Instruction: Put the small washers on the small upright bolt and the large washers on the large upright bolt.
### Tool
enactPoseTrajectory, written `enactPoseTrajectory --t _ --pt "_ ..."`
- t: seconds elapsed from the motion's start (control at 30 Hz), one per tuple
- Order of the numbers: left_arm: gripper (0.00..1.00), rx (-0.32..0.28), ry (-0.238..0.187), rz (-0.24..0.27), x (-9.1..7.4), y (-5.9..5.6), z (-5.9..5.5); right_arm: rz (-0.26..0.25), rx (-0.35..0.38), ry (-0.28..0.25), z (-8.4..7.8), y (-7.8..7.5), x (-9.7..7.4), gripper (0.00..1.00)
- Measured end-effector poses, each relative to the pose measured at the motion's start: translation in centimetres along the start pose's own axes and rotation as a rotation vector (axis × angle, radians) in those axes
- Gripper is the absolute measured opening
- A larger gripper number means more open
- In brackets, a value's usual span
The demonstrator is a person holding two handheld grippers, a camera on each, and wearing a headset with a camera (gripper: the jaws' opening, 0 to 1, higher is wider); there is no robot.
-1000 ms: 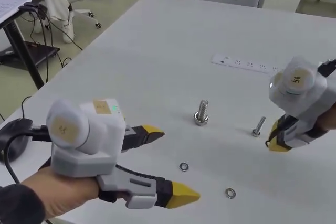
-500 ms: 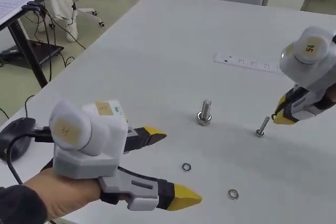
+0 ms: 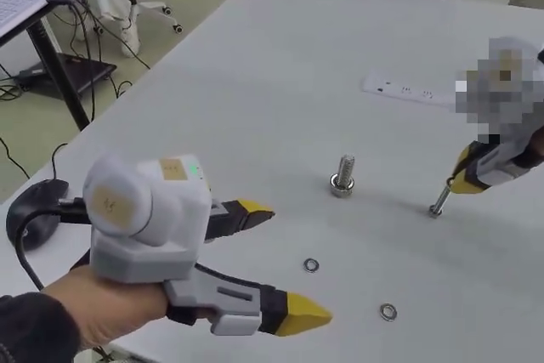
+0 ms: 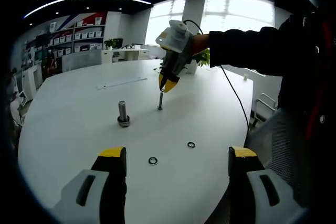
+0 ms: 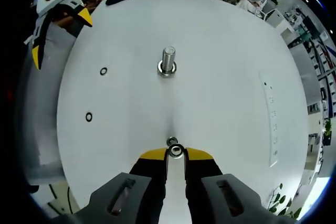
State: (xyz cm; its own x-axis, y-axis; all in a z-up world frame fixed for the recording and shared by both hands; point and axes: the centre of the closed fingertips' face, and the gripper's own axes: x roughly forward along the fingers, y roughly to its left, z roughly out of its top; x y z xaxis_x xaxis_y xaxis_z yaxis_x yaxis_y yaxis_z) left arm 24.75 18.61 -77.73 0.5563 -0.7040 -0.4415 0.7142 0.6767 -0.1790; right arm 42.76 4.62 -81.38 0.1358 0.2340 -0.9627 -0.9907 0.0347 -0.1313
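White table [image 3: 255, 82] holds a thin, silver small bolt [image 3: 439, 202], standing tall, tip up. Right gripper [image 5: 176, 153] pinches a shiny small washer [image 5: 176, 151] above it. Left gripper [image 4: 177, 153] gapes wide, empty.

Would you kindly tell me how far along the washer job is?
Done: perhaps a ring low on the large bolt, unclear. In hand: the right gripper holds a washer over the small bolt. Left: two washers lie on the table; the left gripper is open.

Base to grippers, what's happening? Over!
Left gripper open, hovering. Right gripper shut on a small washer just above the small bolt. Two loose washers on the table. Large bolt well aside, nothing blocking.
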Motion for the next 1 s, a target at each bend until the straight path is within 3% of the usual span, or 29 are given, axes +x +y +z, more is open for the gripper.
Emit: enactPoseTrajectory --t 0.5,1.0 --pt "0.79 -0.007 0.000 0.008 0.0 0.2 -0.1 0.020 -0.002 0.020 -0.3 -0.1 0.7 0.13" --pt "0.79 -0.011 0.003 0.012 0.0 0.4 -0.2 0.055 0.010 0.041 -0.8 0.2 3.2 0.13"
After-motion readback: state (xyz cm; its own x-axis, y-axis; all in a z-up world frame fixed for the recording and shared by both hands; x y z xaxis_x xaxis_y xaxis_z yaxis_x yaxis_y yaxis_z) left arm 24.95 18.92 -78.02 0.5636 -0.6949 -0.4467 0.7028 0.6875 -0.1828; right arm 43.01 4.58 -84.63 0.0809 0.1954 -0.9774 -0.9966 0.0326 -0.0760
